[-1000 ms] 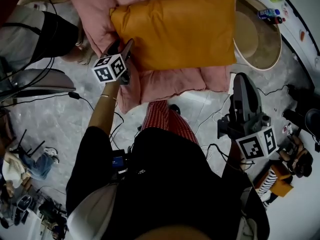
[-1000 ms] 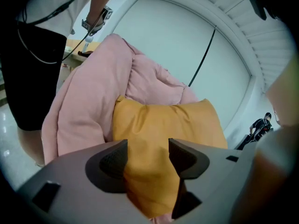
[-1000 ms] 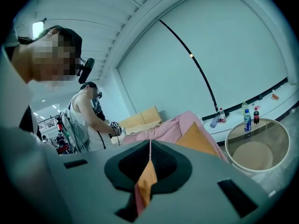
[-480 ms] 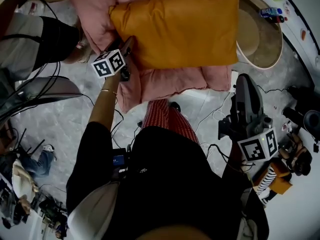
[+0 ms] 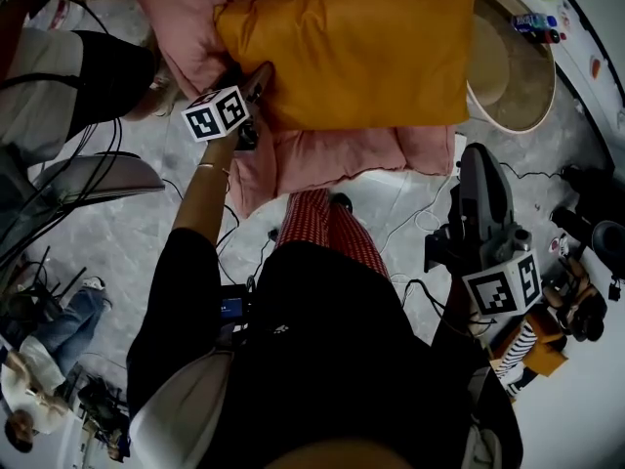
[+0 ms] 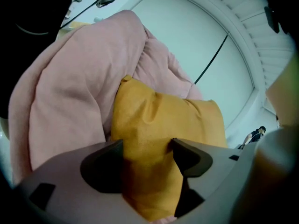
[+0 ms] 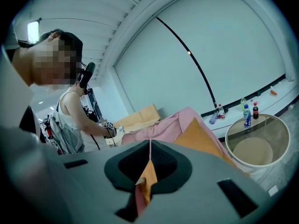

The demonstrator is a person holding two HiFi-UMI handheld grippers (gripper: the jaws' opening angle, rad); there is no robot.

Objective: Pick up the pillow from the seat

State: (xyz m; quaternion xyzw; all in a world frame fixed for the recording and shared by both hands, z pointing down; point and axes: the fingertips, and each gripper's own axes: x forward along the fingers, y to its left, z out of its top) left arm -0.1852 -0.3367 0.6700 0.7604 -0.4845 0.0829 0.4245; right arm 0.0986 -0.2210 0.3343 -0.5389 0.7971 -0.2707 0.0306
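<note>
One mustard-orange rectangular fabric pillow (image 5: 352,52) lies on the pink quilted seat cover (image 5: 322,154) | its end corner sits between our left gripper's (image 6: 145,149) jaws, which have just been opening and are not pressing it | long axis runs rightward from that gripper | our right gripper (image 7: 148,146) is clenched on nothing, well apart; left is nearer

Pillow (image 5: 352,52): one, orange. Pink quilt (image 5: 332,154): one. Grippers: two, namely left gripper (image 6: 145,146) and right gripper (image 7: 149,143). Marker cubes (image 5: 217,113): two, one per gripper. Round table (image 5: 543,96): one. Bottles (image 7: 246,116) standing on it: two.
</note>
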